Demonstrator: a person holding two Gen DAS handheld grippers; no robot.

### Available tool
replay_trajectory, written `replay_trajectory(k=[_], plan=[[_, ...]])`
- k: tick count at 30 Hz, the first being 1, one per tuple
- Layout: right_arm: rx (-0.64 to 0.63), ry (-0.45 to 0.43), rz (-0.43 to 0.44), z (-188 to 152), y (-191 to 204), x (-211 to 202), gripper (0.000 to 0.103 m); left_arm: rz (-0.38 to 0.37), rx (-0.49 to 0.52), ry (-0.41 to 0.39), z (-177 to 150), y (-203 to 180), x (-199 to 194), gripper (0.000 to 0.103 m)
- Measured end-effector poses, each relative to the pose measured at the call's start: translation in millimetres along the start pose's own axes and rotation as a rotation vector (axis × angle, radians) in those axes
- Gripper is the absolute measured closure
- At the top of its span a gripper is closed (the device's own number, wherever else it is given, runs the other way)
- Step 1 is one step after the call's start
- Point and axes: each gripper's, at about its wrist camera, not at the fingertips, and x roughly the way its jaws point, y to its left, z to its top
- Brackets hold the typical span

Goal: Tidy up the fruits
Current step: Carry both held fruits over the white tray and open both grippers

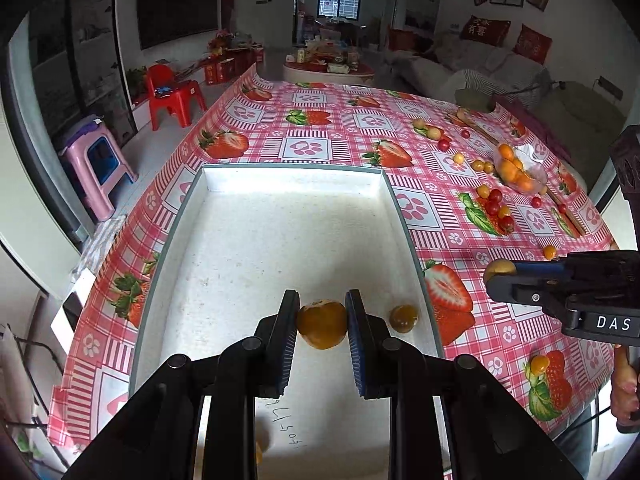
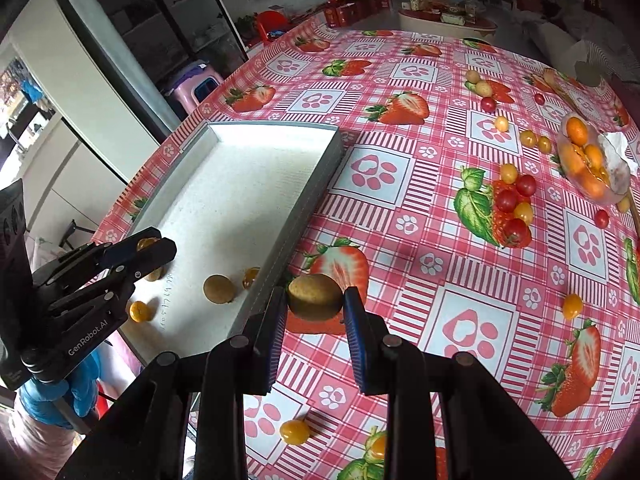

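- The left gripper (image 1: 322, 322) holds an orange fruit (image 1: 321, 325) tight between its fingers, just above the white tray (image 1: 280, 220).
- The right gripper (image 2: 315, 304) pinches a brown fruit (image 2: 315, 295) beside the tray's wall.
- Each should go low over the tray, then let go softly so nothing rolls.
- More fruits lie on the strawberry tablecloth (image 2: 400, 208), in a living room.

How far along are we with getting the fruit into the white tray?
Early on. Done: a few small fruits lie in the white tray, such as a brown one. In hand: the left tongs grip an orange fruit over the tray; the right tongs grip a tan fruit beside its rim. Left: the cherry tomatoes, loose yellow fruits and the plastic bowl of orange fruit remain on the tablecloth.
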Motion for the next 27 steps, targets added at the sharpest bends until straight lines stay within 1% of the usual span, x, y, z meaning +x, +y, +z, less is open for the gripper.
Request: replay_trajectory(k=[5, 11, 15, 19, 27], plan=[[-0.028, 0.013, 0.023, 19.1, 21.6, 14.5, 0.071, 0.027, -0.017, -0.011, 10.8, 16.6, 7.0, 0.078], [-0.008, 0.041, 0.067, 48.3, 33.7, 39.5, 0.072, 0.054, -0.051, -0.001, 24.1, 36.9, 23.3, 0.078], [-0.016, 0.059, 0.064, 64.7, 41.5, 59.2, 0.072, 0.064, -0.08, 0.026, 29.2, 48.6, 37.1, 0.078], [-0.026, 0.087, 0.055, 73.0, 45.5, 79.6, 0.072, 0.072, -0.093, 0.06, 32.1, 54.8, 51.1, 0.078], [-0.046, 0.132, 0.022, 77.6, 47.8, 110.4, 0.072, 0.108, -0.09, 0.133, 30.5, 58.4, 71.7, 0.078]])
